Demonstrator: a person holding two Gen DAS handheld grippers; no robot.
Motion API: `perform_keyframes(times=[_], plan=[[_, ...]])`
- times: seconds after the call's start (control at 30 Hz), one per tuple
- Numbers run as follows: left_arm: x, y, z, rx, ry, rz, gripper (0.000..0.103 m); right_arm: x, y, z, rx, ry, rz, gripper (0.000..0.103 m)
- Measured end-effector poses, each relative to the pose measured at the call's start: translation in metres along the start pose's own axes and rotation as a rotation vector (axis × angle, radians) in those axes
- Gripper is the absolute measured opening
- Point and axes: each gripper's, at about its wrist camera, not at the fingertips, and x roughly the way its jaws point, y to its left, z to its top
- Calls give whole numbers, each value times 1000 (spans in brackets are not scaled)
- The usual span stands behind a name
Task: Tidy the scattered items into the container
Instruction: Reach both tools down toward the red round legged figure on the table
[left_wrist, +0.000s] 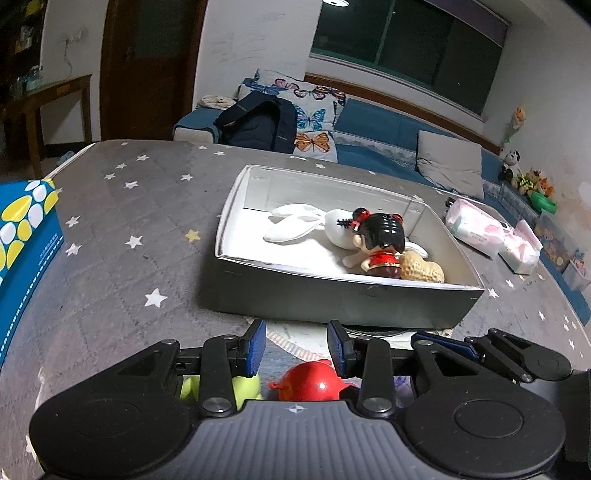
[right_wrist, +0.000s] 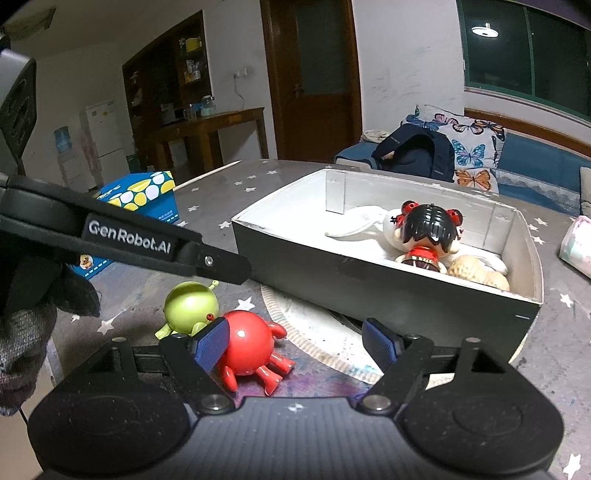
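A grey box (left_wrist: 347, 299) with a white inside holds a black-haired doll in red (left_wrist: 380, 236), a white rabbit plush (left_wrist: 303, 221) and a peanut toy (left_wrist: 421, 269). In front of the box (right_wrist: 369, 280) on the starred cloth lie a round red toy (right_wrist: 251, 343) and a green toy (right_wrist: 188, 306). My right gripper (right_wrist: 295, 343) is open, its left pad right next to the red toy and its right pad far from it. Above both toys, my left gripper (left_wrist: 297, 345) is open with nothing between its pads; the red toy (left_wrist: 310, 382) and green toy (left_wrist: 221, 387) show beneath it.
A blue carton with yellow and white spots (right_wrist: 147, 195) stands at the table's left. Pink tissue packs (left_wrist: 476, 229) lie right of the box. A round pale mat (right_wrist: 314, 332) pokes out from under the box. A sofa with cushions is behind the table.
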Motion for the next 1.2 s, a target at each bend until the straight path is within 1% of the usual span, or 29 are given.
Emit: perform_keyframes(times=[0.3, 0.5, 0.67, 0.8, 0.87, 0.9, 1.1, 1.17, 1.2], plan=[[-3, 23, 2, -71, 3, -8, 39, 6, 4, 0, -16, 15, 17, 81], [-2, 27, -1, -97, 23, -44, 39, 11, 8, -2, -38, 33, 39, 81], [-6, 27, -2, -113, 30, -91, 39, 16, 13, -3, -67, 47, 55, 80], [-9, 25, -5, -111, 33, -100, 39, 20, 16, -4, -87, 60, 67, 79], [-10, 24, -6, -119, 38, -108, 39, 24, 16, -5, -90, 70, 77, 77], [-9, 23, -7, -121, 42, -111, 39, 25, 17, -5, -92, 75, 80, 74], [-6, 22, -11, -134, 63, -108, 39, 31, 18, -6, -96, 93, 103, 72], [-4, 22, -12, -139, 72, -107, 39, 32, 18, -6, -97, 95, 106, 70], [-3, 22, -13, -141, 76, -107, 39, 33, 18, -6, -96, 98, 108, 68]])
